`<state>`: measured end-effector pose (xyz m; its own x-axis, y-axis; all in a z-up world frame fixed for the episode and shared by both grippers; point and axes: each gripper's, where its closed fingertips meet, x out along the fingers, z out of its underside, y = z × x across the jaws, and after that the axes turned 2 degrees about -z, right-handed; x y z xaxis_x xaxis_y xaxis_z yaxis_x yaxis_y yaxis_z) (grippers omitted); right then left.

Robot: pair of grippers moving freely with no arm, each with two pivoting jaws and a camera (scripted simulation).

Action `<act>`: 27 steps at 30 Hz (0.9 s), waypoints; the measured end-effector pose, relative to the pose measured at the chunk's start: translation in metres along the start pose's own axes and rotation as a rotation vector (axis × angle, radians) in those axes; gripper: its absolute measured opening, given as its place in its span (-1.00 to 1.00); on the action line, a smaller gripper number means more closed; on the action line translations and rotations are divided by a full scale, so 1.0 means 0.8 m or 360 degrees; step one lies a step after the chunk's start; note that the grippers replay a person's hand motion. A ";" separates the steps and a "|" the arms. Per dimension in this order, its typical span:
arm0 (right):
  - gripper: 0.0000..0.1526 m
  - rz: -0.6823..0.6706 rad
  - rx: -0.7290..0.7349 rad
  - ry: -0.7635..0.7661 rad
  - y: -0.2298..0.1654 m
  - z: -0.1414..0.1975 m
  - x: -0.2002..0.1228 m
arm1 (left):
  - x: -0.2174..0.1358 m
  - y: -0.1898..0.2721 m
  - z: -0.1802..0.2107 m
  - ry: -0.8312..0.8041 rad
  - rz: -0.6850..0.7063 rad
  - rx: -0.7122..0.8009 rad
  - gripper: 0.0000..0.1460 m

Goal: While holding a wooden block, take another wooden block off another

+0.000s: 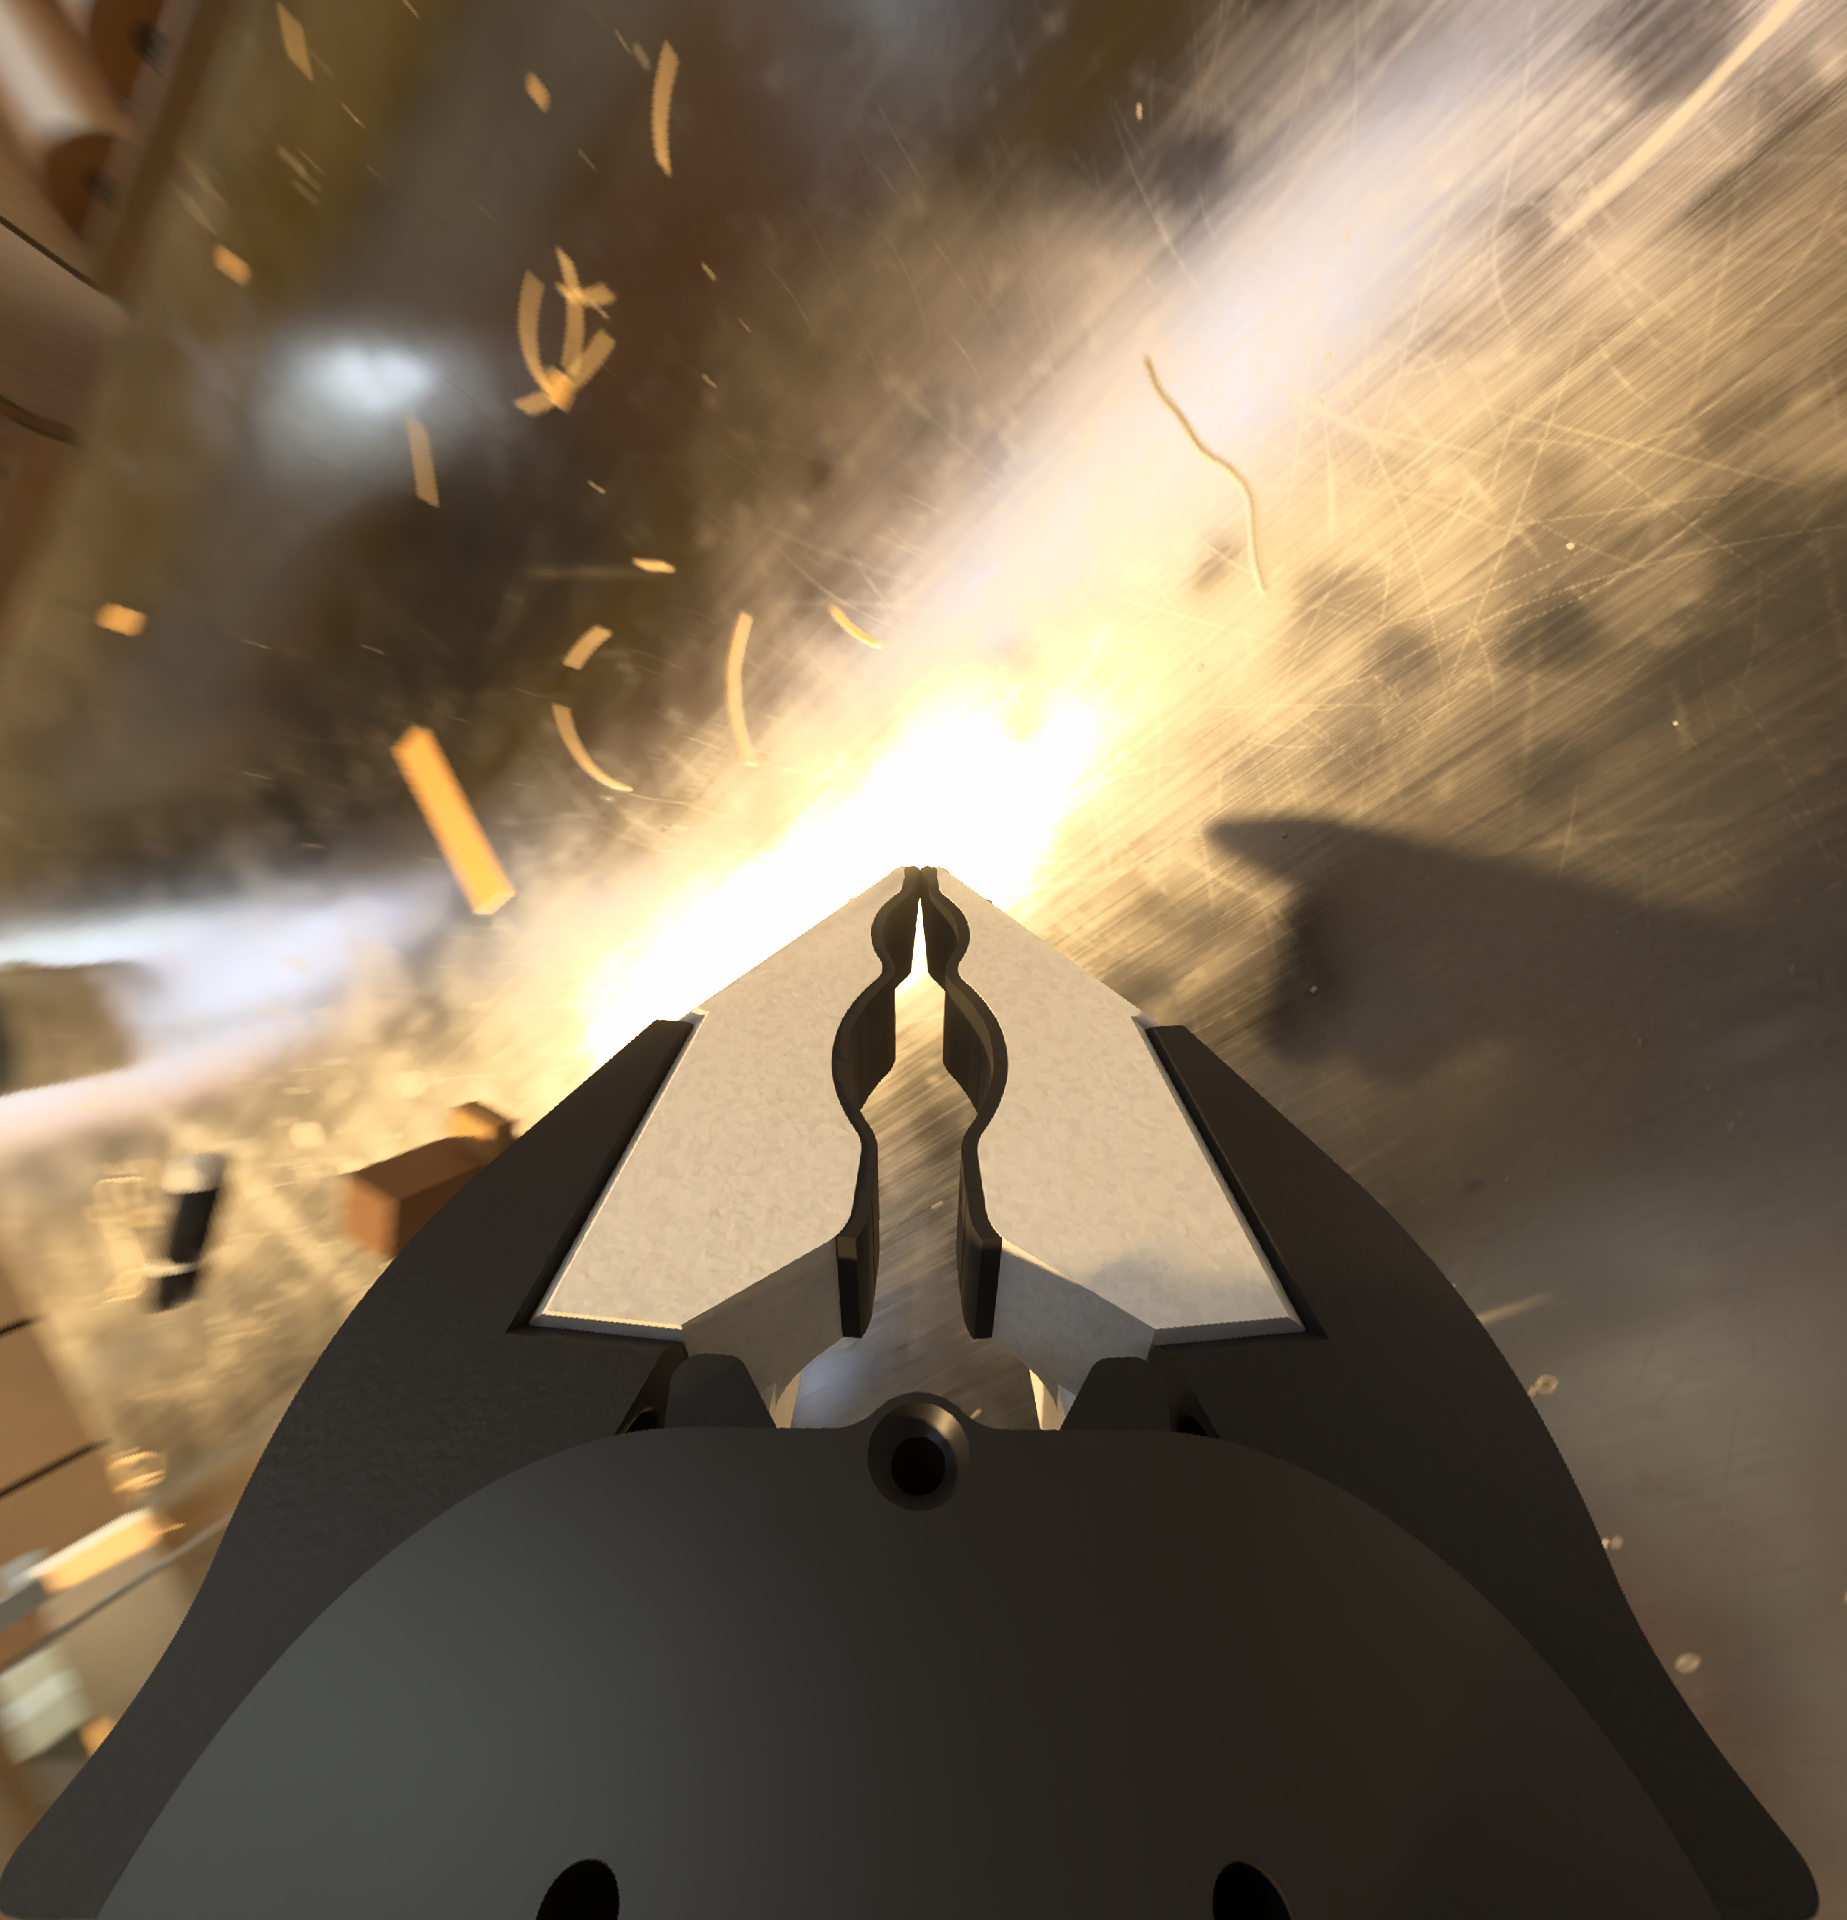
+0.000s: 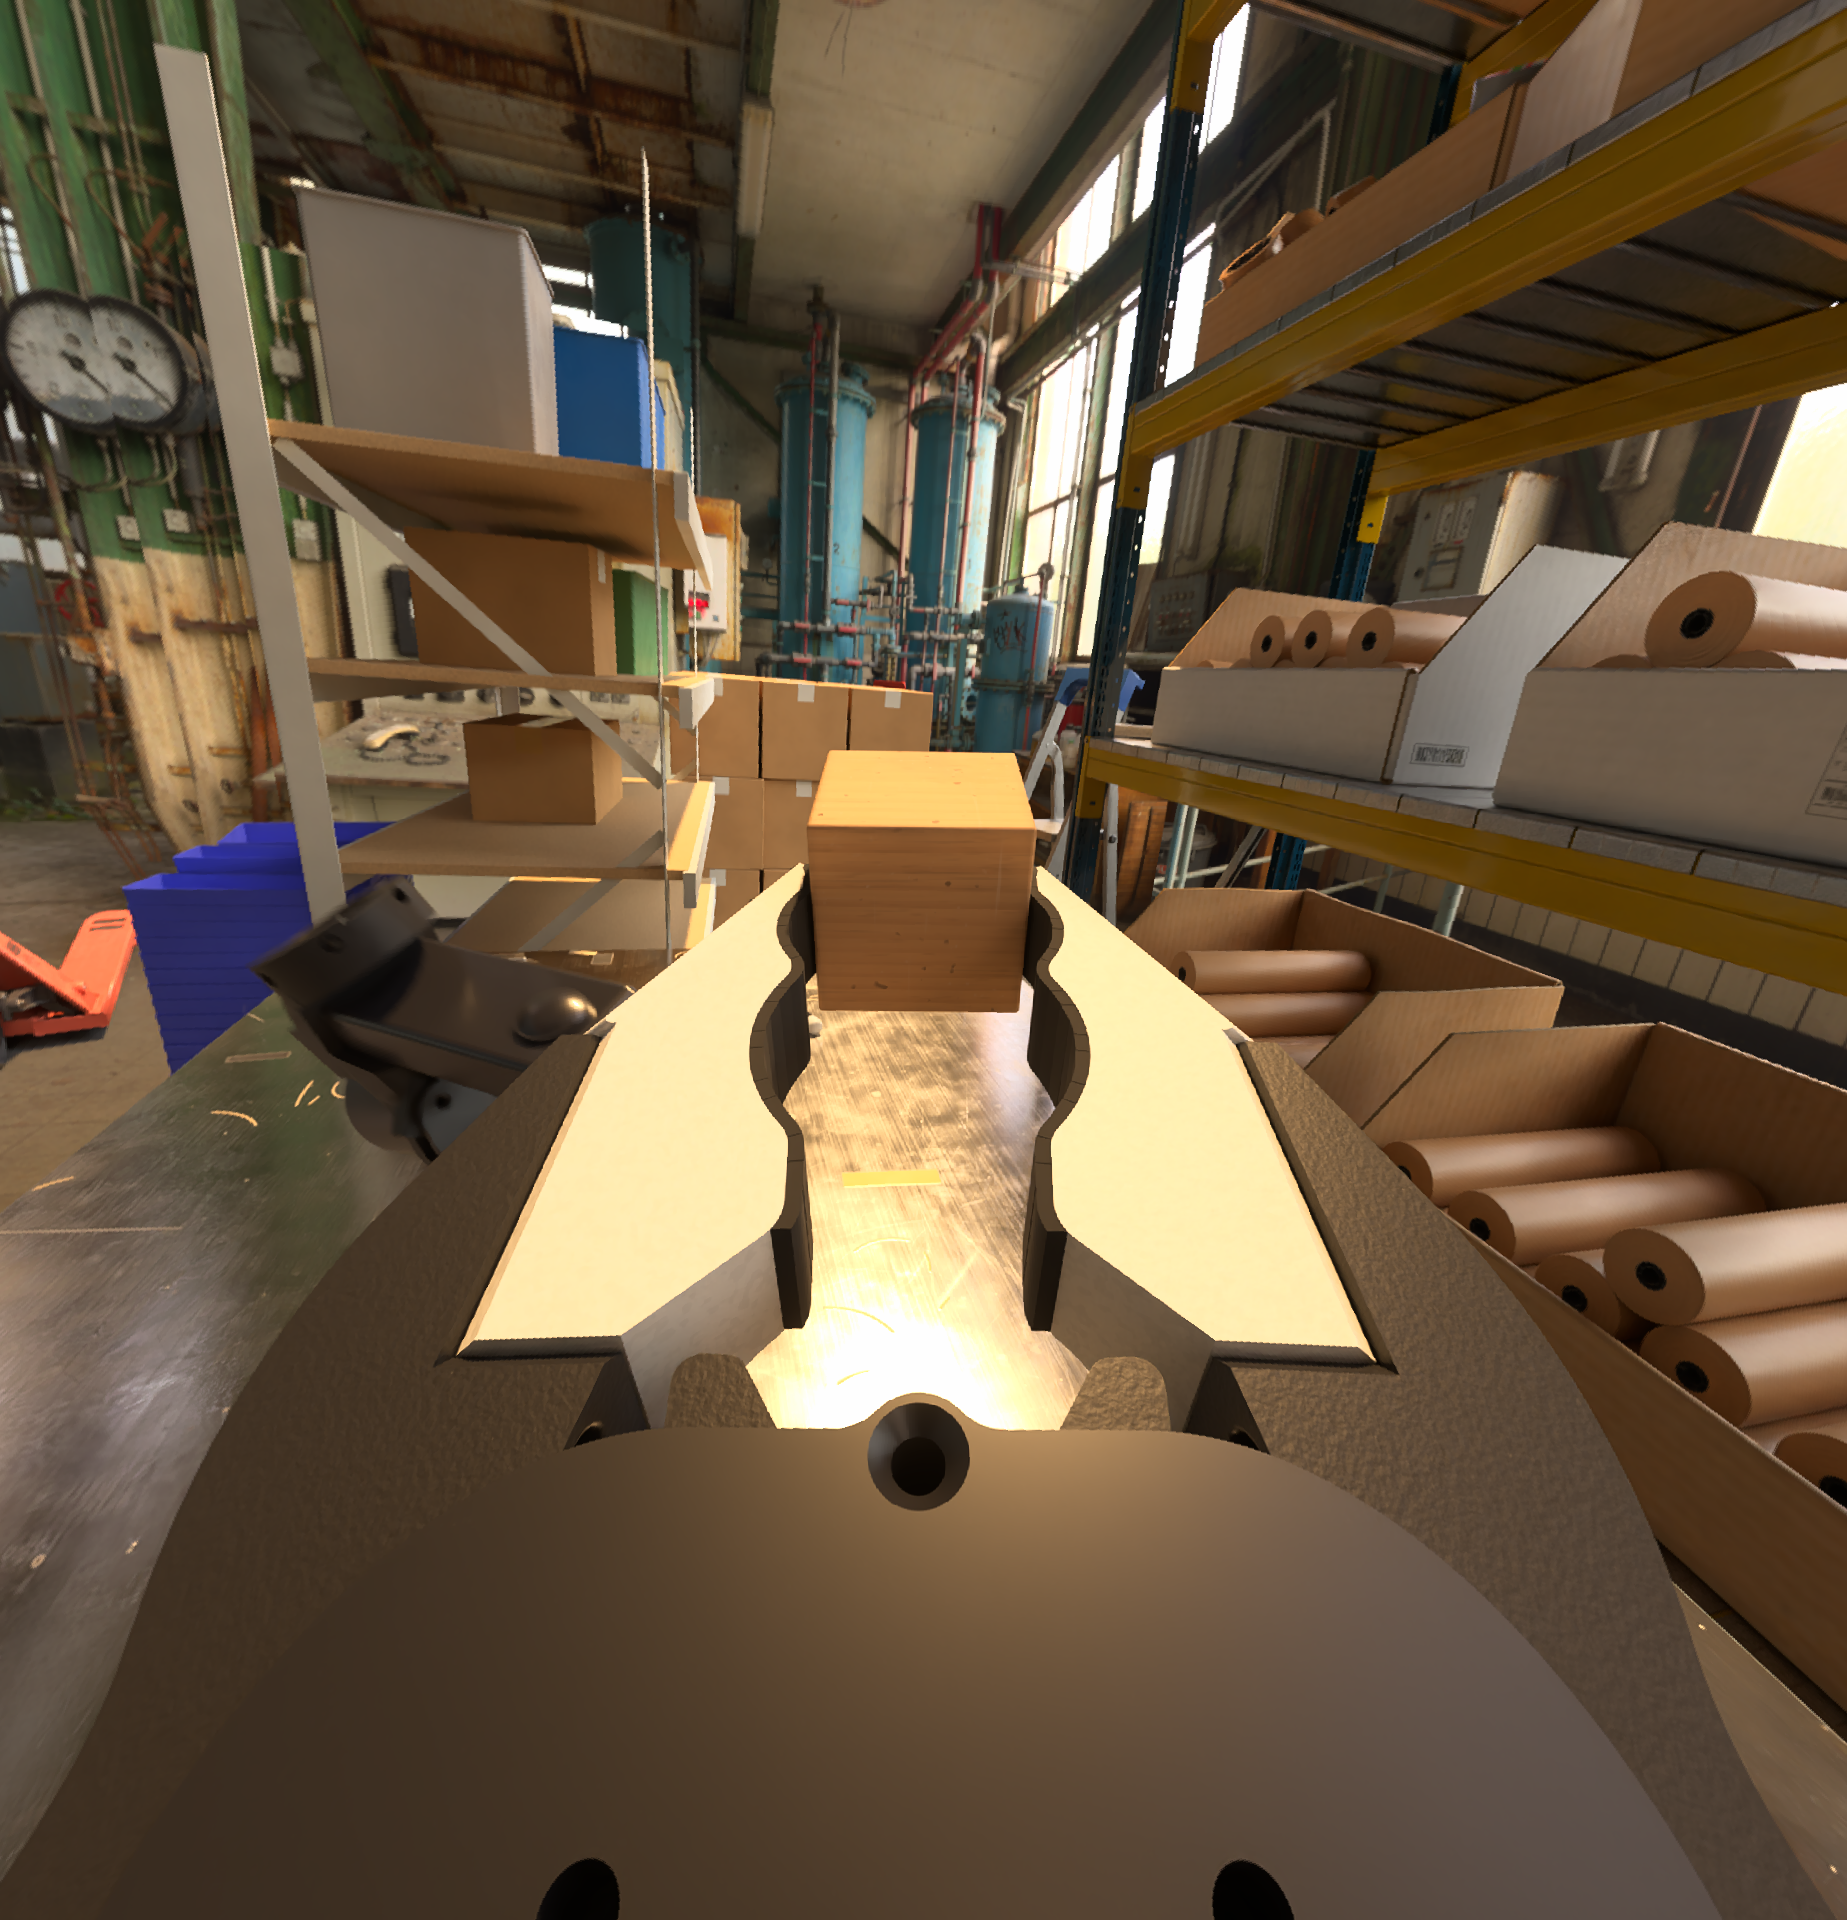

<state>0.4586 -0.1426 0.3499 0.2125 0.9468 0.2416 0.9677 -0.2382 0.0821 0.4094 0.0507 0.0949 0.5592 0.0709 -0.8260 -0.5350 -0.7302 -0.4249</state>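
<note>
In the right wrist view my right gripper (image 2: 919, 888) is shut on a light wooden cube (image 2: 919, 821), held just above the shiny metal table (image 2: 88, 1382). My left gripper shows there, farther off at the left (image 2: 431, 997), low over the table. In the left wrist view my left gripper (image 1: 919, 873) is shut and empty, pointing down at the scratched tabletop (image 1: 1418, 520). A brown wooden block (image 1: 399, 1195) lies at its left, partly hidden by the finger, with another wooden piece (image 1: 479, 1120) touching its far side; I cannot tell if it is stacked.
A thin wooden strip (image 1: 451, 821) and wood shavings (image 1: 566, 343) lie on the table. Open cardboard boxes of brown paper rolls (image 2: 1625, 1247) stand along the table's right edge, below yellow shelving (image 2: 1521, 831). A wooden shelf rack (image 2: 503, 665) stands beyond the table.
</note>
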 end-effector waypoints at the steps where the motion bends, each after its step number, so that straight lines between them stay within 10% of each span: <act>1: -0.50 -0.0005 -0.0003 -0.0014 -0.001 0.002 0.002 | 0.017 0.007 0.007 -0.0011 0.0063 -0.0057 -1.00; 7: -0.50 0.0018 -0.0034 -0.0087 0.002 0.013 0.008 | 0.053 0.034 0.025 0.0022 0.0301 -0.0291 -0.78; 15: -0.50 -0.0019 -0.0039 -0.0165 -0.005 0.028 0.021 | -0.056 0.002 0.041 0.0393 0.0184 -0.0348 -0.24; 20: -0.50 -0.0045 -0.0099 -0.0235 -0.014 0.038 0.031 | -0.139 -0.051 0.142 0.0442 -0.0085 -0.0267 -0.23; 27: -0.50 -0.0095 -0.0137 -0.0288 -0.027 0.047 0.044 | -0.124 -0.048 0.307 0.0025 -0.0041 -0.0375 -0.34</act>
<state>0.4506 -0.0957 0.3200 0.1835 0.9814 0.0571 0.9659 -0.1908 0.1751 0.2191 0.2388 0.1022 0.5815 0.0822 -0.8093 -0.3589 -0.8669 -0.3460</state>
